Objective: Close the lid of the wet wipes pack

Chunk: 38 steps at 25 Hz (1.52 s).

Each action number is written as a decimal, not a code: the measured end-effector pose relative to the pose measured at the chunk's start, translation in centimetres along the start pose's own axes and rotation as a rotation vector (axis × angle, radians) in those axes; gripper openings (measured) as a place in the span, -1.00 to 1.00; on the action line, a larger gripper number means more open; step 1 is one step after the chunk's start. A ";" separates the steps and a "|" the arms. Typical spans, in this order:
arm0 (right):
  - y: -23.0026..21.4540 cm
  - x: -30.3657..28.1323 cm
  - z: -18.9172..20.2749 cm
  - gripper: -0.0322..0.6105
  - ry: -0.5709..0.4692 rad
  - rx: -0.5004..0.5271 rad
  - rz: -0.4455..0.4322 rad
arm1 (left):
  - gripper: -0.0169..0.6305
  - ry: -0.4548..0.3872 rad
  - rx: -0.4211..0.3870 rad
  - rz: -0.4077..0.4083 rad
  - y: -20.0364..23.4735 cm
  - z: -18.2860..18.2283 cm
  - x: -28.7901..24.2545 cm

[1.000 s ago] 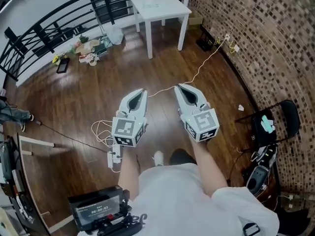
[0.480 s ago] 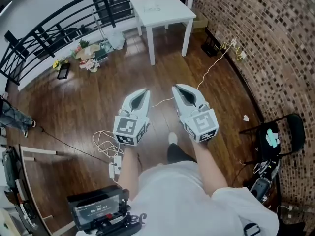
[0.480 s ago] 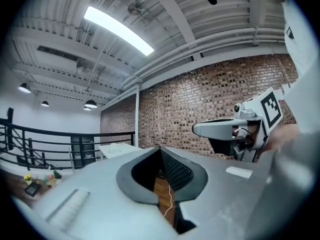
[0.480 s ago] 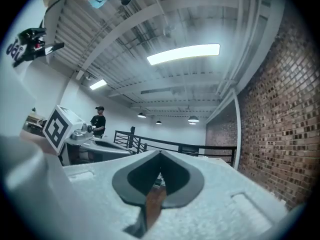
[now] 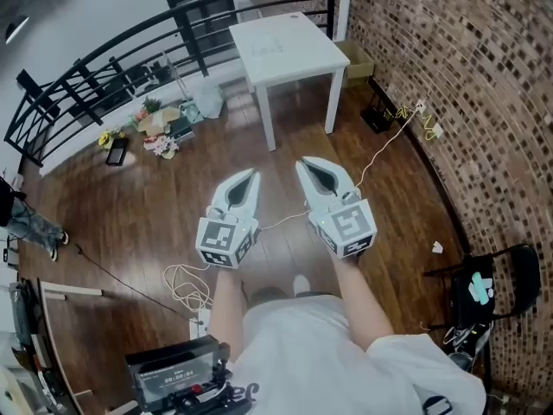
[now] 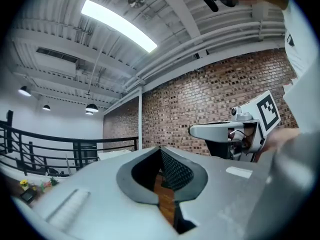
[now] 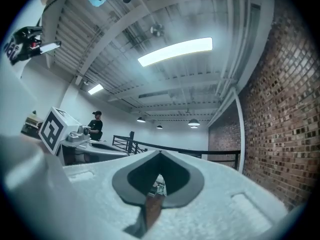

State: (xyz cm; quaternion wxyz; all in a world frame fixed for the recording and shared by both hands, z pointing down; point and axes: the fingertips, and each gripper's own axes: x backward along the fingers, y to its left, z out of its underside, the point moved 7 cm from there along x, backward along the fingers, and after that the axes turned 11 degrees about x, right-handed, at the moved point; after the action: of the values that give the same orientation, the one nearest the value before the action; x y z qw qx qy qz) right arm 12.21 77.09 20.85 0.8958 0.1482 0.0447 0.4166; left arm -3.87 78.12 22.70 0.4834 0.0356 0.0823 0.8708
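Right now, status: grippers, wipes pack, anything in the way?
Left gripper shut, empty; right gripper shut, empty. Wipes pack not made out from here. White table ahead, apart from both grippers; wood floor in between.

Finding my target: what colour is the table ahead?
White; the table shows best in head view.

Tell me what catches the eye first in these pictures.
The left tool and right tool stand out mid-frame in the head view, side by side over the dark wood floor, both shut and empty. Ahead of them is a white table near a black railing. A brick wall runs down the right.
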 end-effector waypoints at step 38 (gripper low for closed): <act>-27.7 -44.0 14.8 -0.93 0.111 0.003 -0.054 | -0.90 -0.008 0.077 -0.006 32.8 -3.1 -44.4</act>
State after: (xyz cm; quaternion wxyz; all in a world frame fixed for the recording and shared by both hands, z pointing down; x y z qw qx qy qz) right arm 6.98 23.37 24.59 0.9027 0.1251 0.0988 0.3997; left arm -8.25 23.12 26.30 0.4845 0.0572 0.1140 0.8654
